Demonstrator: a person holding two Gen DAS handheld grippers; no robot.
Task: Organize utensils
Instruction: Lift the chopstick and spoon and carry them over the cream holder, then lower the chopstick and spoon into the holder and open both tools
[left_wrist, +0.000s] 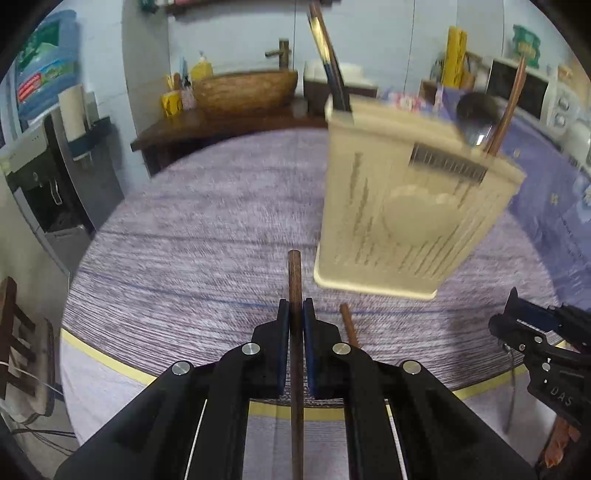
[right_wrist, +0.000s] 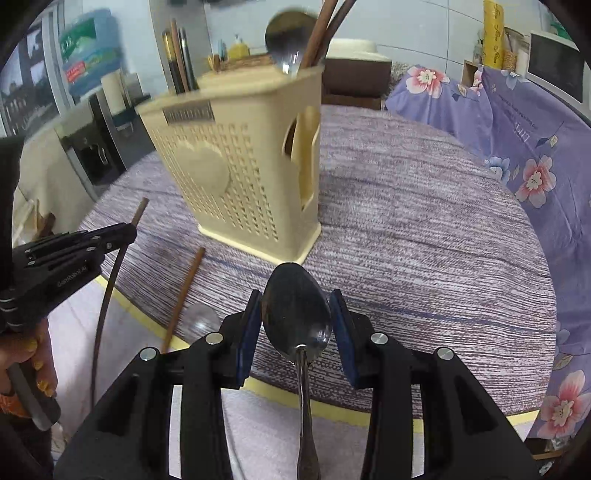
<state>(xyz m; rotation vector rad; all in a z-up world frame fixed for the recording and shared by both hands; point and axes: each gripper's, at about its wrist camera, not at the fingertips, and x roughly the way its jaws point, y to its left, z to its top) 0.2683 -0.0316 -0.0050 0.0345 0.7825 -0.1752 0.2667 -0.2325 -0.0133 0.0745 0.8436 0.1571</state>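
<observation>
A cream perforated utensil holder (left_wrist: 410, 210) (right_wrist: 243, 162) stands on the round table; several chopsticks and a metal spoon stick out of its top. My left gripper (left_wrist: 295, 314) is shut on a dark brown chopstick (left_wrist: 294, 280), held above the table's near edge, short of the holder. In the right wrist view it (right_wrist: 129, 230) shows at the left with the chopstick (right_wrist: 110, 280). My right gripper (right_wrist: 295, 306) has a metal spoon (right_wrist: 295, 310) between its jaws, bowl forward; a gap shows on each side. A second brown chopstick (right_wrist: 184, 291) (left_wrist: 349, 325) lies on the table.
The table (right_wrist: 424, 236) has a purple striped cloth and a yellow rim. A purple flowered cover (right_wrist: 517, 129) drapes furniture on the right. A water dispenser (left_wrist: 48, 155) stands on the left. A wooden bowl (left_wrist: 243, 92) sits on a far counter.
</observation>
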